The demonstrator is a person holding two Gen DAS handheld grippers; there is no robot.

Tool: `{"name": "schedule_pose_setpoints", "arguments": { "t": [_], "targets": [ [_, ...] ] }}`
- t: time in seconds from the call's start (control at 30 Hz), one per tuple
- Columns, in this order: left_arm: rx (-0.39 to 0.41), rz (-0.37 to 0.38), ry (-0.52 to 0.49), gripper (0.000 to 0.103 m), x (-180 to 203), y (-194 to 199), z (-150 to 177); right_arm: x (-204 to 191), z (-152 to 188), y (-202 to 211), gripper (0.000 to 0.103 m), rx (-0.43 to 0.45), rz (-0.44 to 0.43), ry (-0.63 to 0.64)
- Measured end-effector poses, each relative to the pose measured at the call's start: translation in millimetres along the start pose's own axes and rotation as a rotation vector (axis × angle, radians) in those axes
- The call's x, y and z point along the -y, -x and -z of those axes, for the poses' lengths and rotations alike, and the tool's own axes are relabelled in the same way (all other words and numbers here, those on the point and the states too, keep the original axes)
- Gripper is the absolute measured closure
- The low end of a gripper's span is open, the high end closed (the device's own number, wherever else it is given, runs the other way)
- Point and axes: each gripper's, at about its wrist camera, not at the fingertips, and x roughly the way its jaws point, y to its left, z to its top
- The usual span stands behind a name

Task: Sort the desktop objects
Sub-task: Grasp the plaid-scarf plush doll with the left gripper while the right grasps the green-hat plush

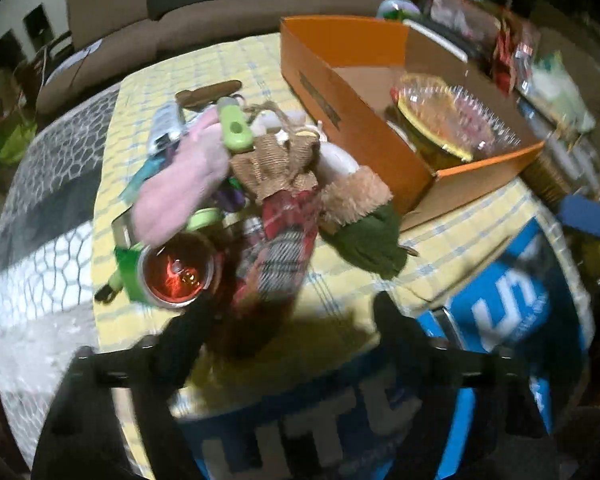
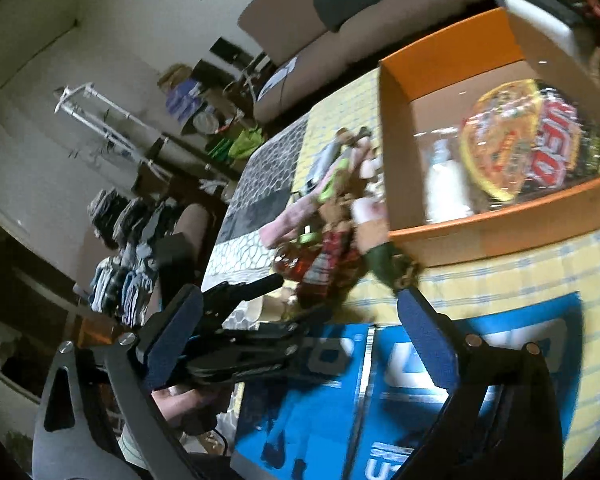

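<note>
A jumble of small things lies on the yellow checked cloth: a pink sock, a green clip, a burlap figure, a red plaid cloth piece, a green mitten with a furry cuff and a red shiny tin. My left gripper points down at the pile, open, with the plaid piece's near end between its fingers and clear of both. In the right wrist view my right gripper is open and empty, and the left gripper's black fingers reach into the pile.
An orange cardboard box stands right of the pile, holding a clear plastic dish and a printed snack pack. A blue board with white letters lies at the near edge. A sofa and clutter lie beyond the table.
</note>
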Motion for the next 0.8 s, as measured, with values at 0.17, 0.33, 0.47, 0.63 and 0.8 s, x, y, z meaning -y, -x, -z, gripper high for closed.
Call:
{"name": "schedule_pose_setpoints", "arguments": {
  "t": [0.17, 0.33, 0.47, 0.63, 0.8],
  "targets": [
    [-0.046, -0.04, 0.0, 0.057, 3.8, -28.0, -8.0, 19.2, -2.8, 13.5, 0.004, 0.027, 0.003, -0.019],
    [-0.021, -0.032, 0.093, 0.09, -12.4, -30.7, -9.4, 26.7, -2.8, 9.2, 0.004, 0.004, 0.005, -0.019],
    [0.043, 0.033, 0.173, 0.092, -22.1, -5.9, -8.2, 24.7, -1.3, 3.2, 0.004, -0.016, -0.021, -0.014],
    [0.194, 0.123, 0.153, 0.094, -17.0, 85.1, -12.6, 22.4, 2.3, -1.7, 0.004, -0.041, -0.21, -0.085],
    [0.285, 0.101, 0.012, 0.094, 4.6, 168.7, -15.6, 19.3, -0.3, -3.4, 0.004, -0.035, -0.485, -0.234]
  ]
}}
